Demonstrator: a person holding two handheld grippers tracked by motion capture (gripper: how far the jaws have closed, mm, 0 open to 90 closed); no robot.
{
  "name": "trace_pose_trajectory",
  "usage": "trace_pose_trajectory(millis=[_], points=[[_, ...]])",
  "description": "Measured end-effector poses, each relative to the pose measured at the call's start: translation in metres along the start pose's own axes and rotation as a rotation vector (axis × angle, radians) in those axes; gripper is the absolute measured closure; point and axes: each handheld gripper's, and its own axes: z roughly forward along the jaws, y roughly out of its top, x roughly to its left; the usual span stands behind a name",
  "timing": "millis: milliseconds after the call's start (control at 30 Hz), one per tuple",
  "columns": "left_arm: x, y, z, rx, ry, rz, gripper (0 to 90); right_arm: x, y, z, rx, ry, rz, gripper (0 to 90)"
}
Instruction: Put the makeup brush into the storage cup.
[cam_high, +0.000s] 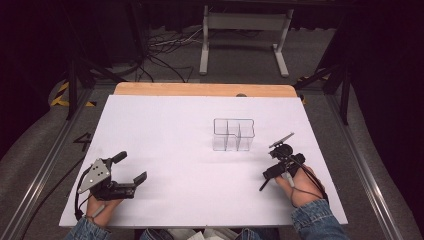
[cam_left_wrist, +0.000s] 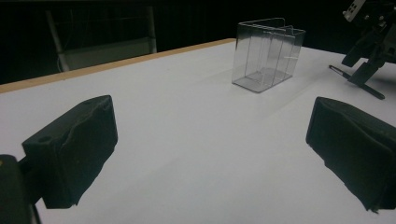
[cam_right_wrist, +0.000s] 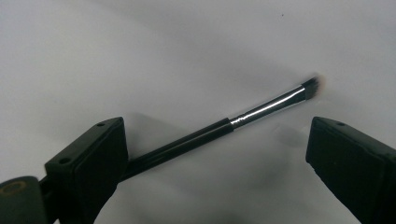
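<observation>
A slim makeup brush (cam_right_wrist: 261, 108) with a black handle, silver ferrule and dark bristles lies flat on the white table; it also appears as a thin dark line (cam_high: 264, 183) and beyond the left jaws (cam_left_wrist: 357, 81). My right gripper (cam_right_wrist: 215, 126) hovers over it, open, jaws on either side, and the left jaw covers the handle's end. From above, that gripper (cam_high: 272, 172) points down at the table. A clear plastic organiser (cam_high: 233, 134) with three compartments stands upright and empty at centre right. My left gripper (cam_high: 131, 168) rests open at front left, holding nothing.
The white table sheet (cam_high: 175, 130) has a wooden edge (cam_high: 200, 89) at the far side. The organiser (cam_left_wrist: 267, 56) stands ahead and right of the left gripper (cam_left_wrist: 210, 116), with the right gripper (cam_left_wrist: 369, 49) beyond it. Metal frame legs and cables sit behind the table.
</observation>
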Motion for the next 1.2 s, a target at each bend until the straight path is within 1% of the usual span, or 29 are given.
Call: trace_pose_trajectory(millis=[167, 267, 300, 333, 400, 433, 533, 600, 633, 733, 767, 800, 833, 867, 900, 933, 1033, 1133, 1200], points=[[0.0, -0.0001, 0.0001, -0.001, -0.001, -0.003, 2.7, -0.0002, 0.0008, 0.0021, 0.02, 0.007, 0.003, 9.7], [-0.0005, 0.0001, 0.0001, -0.004, -0.007, -0.006, 2.7, -0.0009, 0.0012, 0.0016, 0.028, 0.033, 0.007, 15.6], [-0.0006, 0.0003, 0.0001, -0.002, -0.009, -0.004, 2.7, -0.0015, 0.0017, 0.0016, 0.041, 0.054, 0.017, 17.4], [-0.001, 0.0003, 0.0004, -0.003, -0.01, -0.002, 2.7, -0.0022, 0.0022, 0.0015, 0.051, 0.061, 0.02, 17.9], [-0.0012, 0.0005, 0.0002, -0.003, -0.011, -0.001, 2.7, -0.0016, 0.004, 0.0012, 0.078, 0.059, 0.03, 19.4], [-0.001, 0.0006, -0.0002, -0.001, -0.012, 0.0, 2.8, -0.001, 0.0048, 0.0014, 0.083, 0.057, 0.038, 20.5], [-0.0009, 0.0004, -0.0005, -0.003, -0.008, -0.002, 2.8, 0.0002, 0.0069, 0.0, 0.106, 0.059, 0.05, 26.5], [-0.0008, 0.0003, -0.0004, -0.001, -0.008, -0.002, 2.7, 0.0008, 0.0077, -0.0018, 0.118, 0.059, 0.044, 33.7], [-0.0008, 0.0003, -0.0004, -0.001, -0.009, -0.001, 2.8, 0.0011, 0.0081, -0.003, 0.125, 0.062, 0.033, 38.9], [-0.001, 0.0004, -0.0005, -0.002, -0.01, 0.0, 2.9, 0.0002, 0.0089, -0.0049, 0.144, 0.067, 0.017, 49.1], [-0.0008, 0.0004, -0.0006, -0.002, -0.01, 0.001, 2.9, -0.0001, 0.0088, -0.0054, 0.147, 0.065, 0.015, 53.8], [-0.0008, 0.0004, -0.0006, -0.002, -0.009, 0.0, 2.9, -0.0003, 0.0085, -0.0058, 0.147, 0.066, 0.014, 60.5], [-0.0008, 0.0004, -0.0006, -0.002, -0.009, 0.0, 2.9, -0.0003, 0.0085, -0.0058, 0.147, 0.066, 0.014, 60.5], [-0.0008, 0.0004, -0.0006, -0.002, -0.009, -0.001, 3.0, -0.0011, 0.0079, -0.0073, 0.155, 0.073, 0.001, 79.1], [-0.0008, 0.0003, -0.0005, -0.002, -0.009, -0.002, 3.0, -0.0011, 0.0079, -0.0073, 0.155, 0.073, 0.001, 79.1], [-0.0008, 0.0003, -0.0004, -0.001, -0.01, -0.002, 3.0, -0.0017, 0.0076, -0.0074, 0.159, 0.079, -0.007, 83.4], [-0.0011, 0.0004, -0.0004, -0.001, -0.011, -0.003, 3.0, -0.0025, 0.0078, -0.0074, 0.162, 0.086, -0.008, 83.8], [-0.0009, 0.0003, -0.0005, 0.0, -0.01, -0.004, 3.0, -0.0006, 0.0096, -0.0072, 0.172, 0.073, -0.032, 84.3], [-0.0007, 0.0003, -0.0005, 0.001, -0.01, -0.004, 3.0, -0.0002, 0.0099, -0.0071, 0.171, 0.074, -0.043, 84.4]])
